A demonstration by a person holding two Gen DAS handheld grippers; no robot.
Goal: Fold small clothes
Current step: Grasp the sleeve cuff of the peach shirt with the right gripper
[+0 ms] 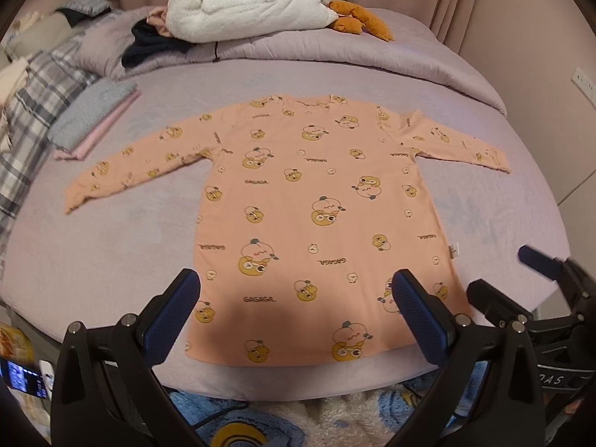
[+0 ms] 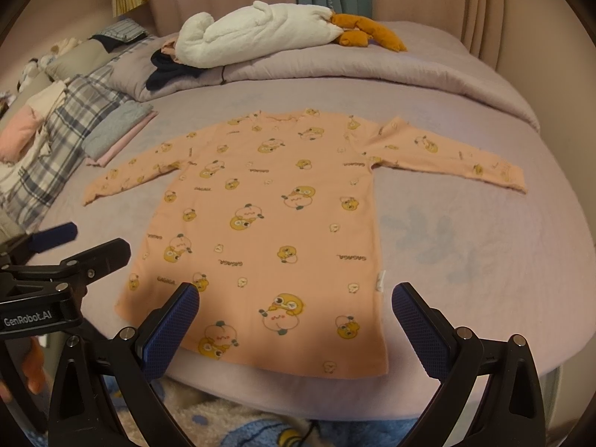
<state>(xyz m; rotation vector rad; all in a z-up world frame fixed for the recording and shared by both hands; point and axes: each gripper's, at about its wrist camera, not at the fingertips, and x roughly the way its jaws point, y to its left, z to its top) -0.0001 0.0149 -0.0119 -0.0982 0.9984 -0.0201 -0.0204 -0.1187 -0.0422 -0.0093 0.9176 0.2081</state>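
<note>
Lilac bed (image 1: pixel 111 260) carries a flat peach long-sleeved top (image 1: pixel 320 201); left tool (image 1: pixel 298 298) and right tool (image 2: pixel 298 309) hover spread above its hem, folding not yet begun; a sleeve likely comes first.

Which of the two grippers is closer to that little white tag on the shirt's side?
Right. The tag sits just left of the right gripper's right finger. The left gripper is further left over the shirt, its right finger short of the tag.

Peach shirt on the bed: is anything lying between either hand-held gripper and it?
Nothing visible. The peach shirt lies flat and uncovered; the left hand-held gripper and right hand-held gripper hover open over its hem. The folded clothes sit clear beside one sleeve.
</note>
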